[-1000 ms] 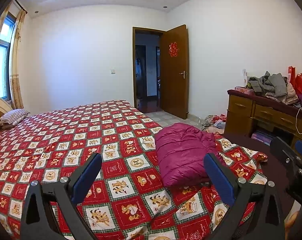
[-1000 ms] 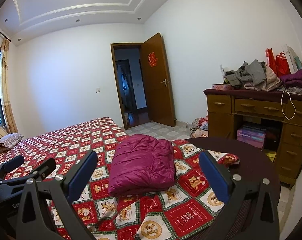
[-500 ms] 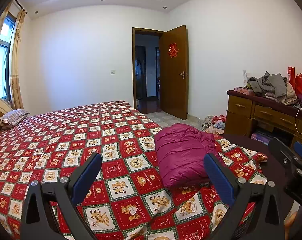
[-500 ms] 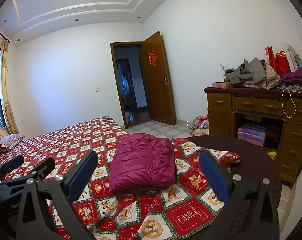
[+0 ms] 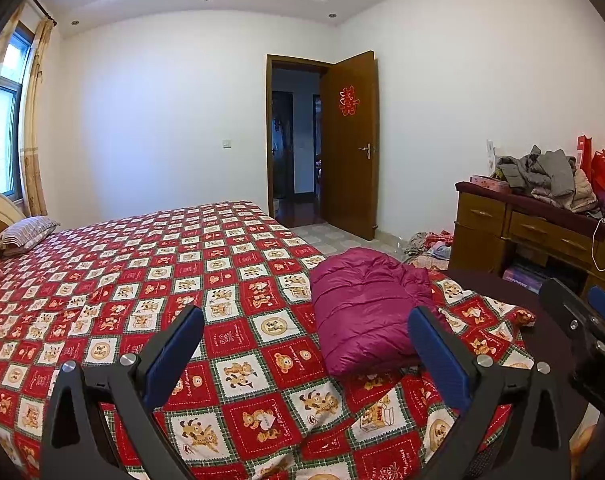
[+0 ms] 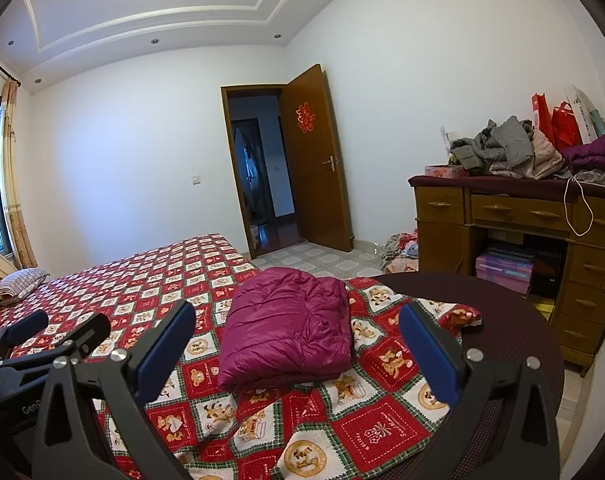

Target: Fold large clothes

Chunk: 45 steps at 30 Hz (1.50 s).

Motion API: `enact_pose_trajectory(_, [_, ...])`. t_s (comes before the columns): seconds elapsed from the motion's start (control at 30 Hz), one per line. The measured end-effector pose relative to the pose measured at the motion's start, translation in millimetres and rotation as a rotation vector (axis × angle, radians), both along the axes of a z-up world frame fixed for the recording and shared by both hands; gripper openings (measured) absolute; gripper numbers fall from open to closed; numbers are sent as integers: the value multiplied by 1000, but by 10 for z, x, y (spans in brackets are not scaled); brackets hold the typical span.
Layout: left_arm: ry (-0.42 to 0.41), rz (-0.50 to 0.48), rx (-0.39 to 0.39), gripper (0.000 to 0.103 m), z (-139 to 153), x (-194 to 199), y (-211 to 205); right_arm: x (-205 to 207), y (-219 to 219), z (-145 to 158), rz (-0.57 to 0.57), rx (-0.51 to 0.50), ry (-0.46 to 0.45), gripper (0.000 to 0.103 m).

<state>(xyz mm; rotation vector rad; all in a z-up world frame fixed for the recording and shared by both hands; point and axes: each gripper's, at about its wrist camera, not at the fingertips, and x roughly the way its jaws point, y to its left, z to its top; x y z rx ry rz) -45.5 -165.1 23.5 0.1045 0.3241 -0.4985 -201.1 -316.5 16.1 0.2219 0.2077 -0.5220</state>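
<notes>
A magenta padded jacket (image 5: pixel 362 308) lies folded into a thick bundle on the red checked bedspread (image 5: pixel 162 272) near the bed's foot corner; the right wrist view has the jacket (image 6: pixel 290 324) straight ahead. My left gripper (image 5: pixel 306 350) is held back from it, open, with nothing between its blue pads. My right gripper (image 6: pixel 298 346) is likewise open and empty, a short way in front of the bundle. The left gripper (image 6: pixel 42 332) shows at the left edge of the right wrist view.
A wooden dresser (image 6: pixel 514 232) piled with clothes (image 6: pixel 506 148) and bags stands at the right. More clothes (image 6: pixel 398 248) lie on the tiled floor beside it. A dark mattress corner (image 6: pixel 502 320) pokes out from under the bedspread. A pillow (image 5: pixel 22 232) rests at the headboard; the door (image 5: pixel 350 152) stands open.
Both views have drifted only slightly. The jacket stays folded in the same spot and both grippers stay open.
</notes>
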Motion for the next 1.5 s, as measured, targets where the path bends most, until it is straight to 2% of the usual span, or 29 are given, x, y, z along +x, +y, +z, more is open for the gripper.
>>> enact_pose_trajectory(0.83, [-46, 16, -1, 102, 65, -19, 2, -5, 28, 23, -2, 1, 1, 103])
enact_pose_trajectory(1.27, [-4, 26, -11, 102, 50, 67, 38, -5, 29, 24, -1, 3, 7, 103])
enact_pose_trajectory(1.5, [57, 3, -14, 102, -22, 185, 33, 6, 4, 15, 6, 6, 16, 103])
